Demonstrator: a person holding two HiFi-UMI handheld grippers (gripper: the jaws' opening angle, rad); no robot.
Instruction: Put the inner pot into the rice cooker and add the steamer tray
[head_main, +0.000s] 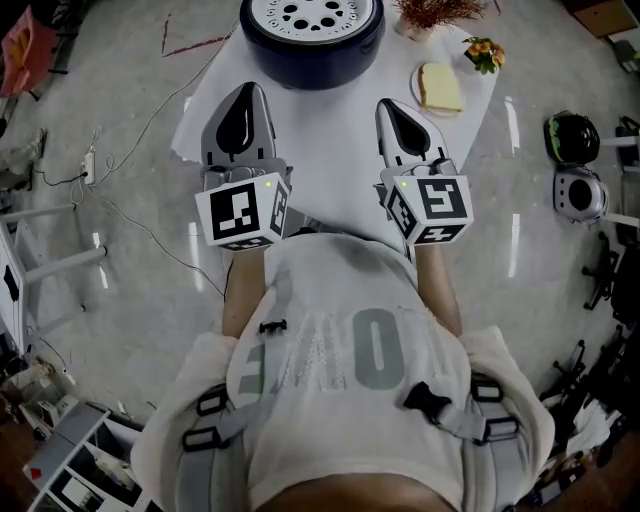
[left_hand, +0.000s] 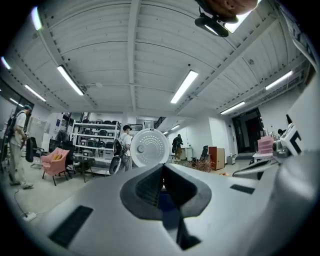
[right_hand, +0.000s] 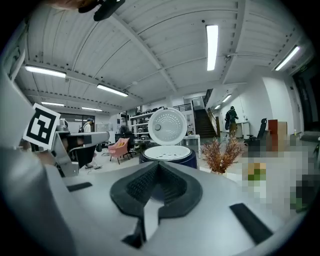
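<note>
A dark blue rice cooker (head_main: 312, 45) stands at the far end of the white table (head_main: 330, 150). A white perforated steamer tray (head_main: 312, 14) lies in its top. Its round lid (right_hand: 167, 125) stands raised behind the steamer tray (right_hand: 167, 152). No inner pot shows beneath the tray. My left gripper (head_main: 243, 103) and right gripper (head_main: 393, 113) hover side by side over the near half of the table, short of the cooker, both shut and empty. In the left gripper view the raised lid (left_hand: 149, 148) shows just beyond my left gripper (left_hand: 162, 167). My right gripper (right_hand: 158, 166) points at the cooker (right_hand: 167, 156).
A plate (head_main: 440, 88) with a pale slice on it lies right of the cooker, with dried plants (head_main: 432, 12) and a small orange bunch (head_main: 483, 52) nearby. Cables and a power strip (head_main: 88, 165) run across the floor at left. Helmets (head_main: 572, 135) lie at right. People stand by shelves (left_hand: 95, 145) far back.
</note>
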